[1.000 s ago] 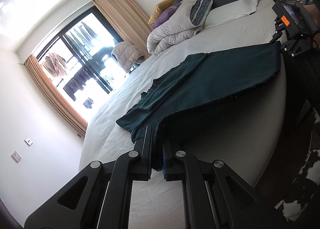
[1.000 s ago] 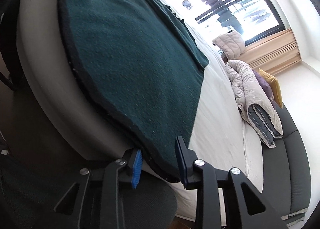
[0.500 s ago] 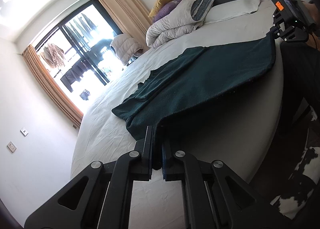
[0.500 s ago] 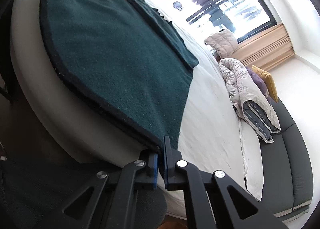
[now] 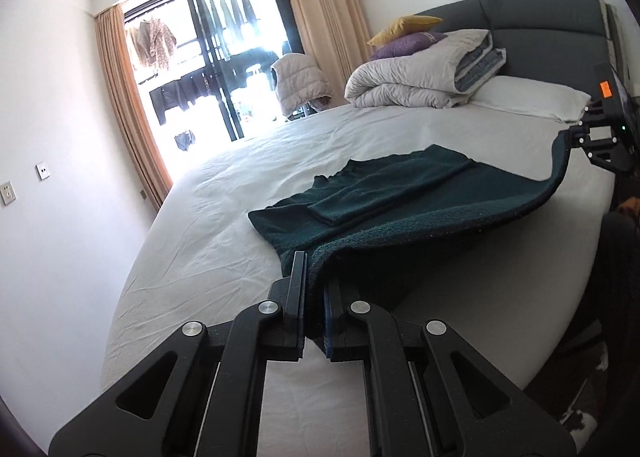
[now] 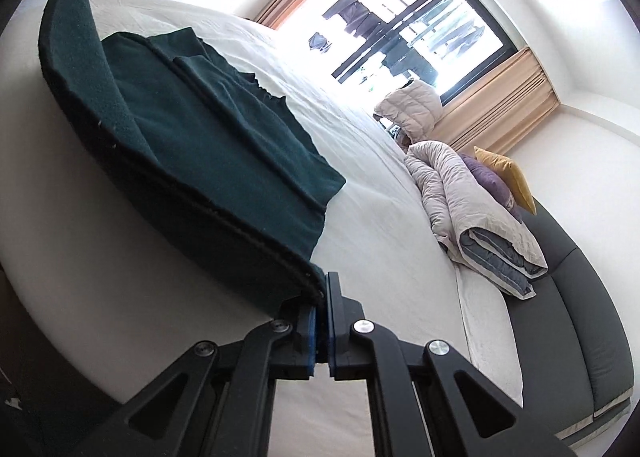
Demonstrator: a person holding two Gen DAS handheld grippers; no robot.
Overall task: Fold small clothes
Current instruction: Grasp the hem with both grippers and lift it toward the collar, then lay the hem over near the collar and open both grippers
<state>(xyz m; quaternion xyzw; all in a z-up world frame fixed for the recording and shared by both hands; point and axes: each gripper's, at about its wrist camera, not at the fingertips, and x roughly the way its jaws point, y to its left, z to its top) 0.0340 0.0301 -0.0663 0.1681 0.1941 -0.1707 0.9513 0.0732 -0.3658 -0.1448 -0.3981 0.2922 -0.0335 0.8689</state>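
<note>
A dark green garment [image 5: 400, 201] lies on the white bed [image 5: 240, 225], its sleeves folded in on top. My left gripper [image 5: 314, 285] is shut on one near corner of its hem. My right gripper [image 6: 322, 297] is shut on the other near corner and also shows at the right edge of the left wrist view [image 5: 576, 137]. Both corners are lifted off the mattress, so the near hem [image 6: 192, 193] hangs taut between the grippers above the bed edge. The far part of the garment [image 6: 224, 97] rests flat on the sheet.
A rolled grey duvet [image 5: 420, 77] with purple and yellow pillows sits at the head of the bed by the dark headboard [image 5: 540, 25]. A white pillow [image 5: 532, 97] lies beside it. A chair with a puffer jacket [image 5: 300, 81] stands by the bright balcony window.
The right gripper closed on the garment's corner. Both grippers then rose and lifted the near hem off the bed edge, swinging toward the middle of the bed.
</note>
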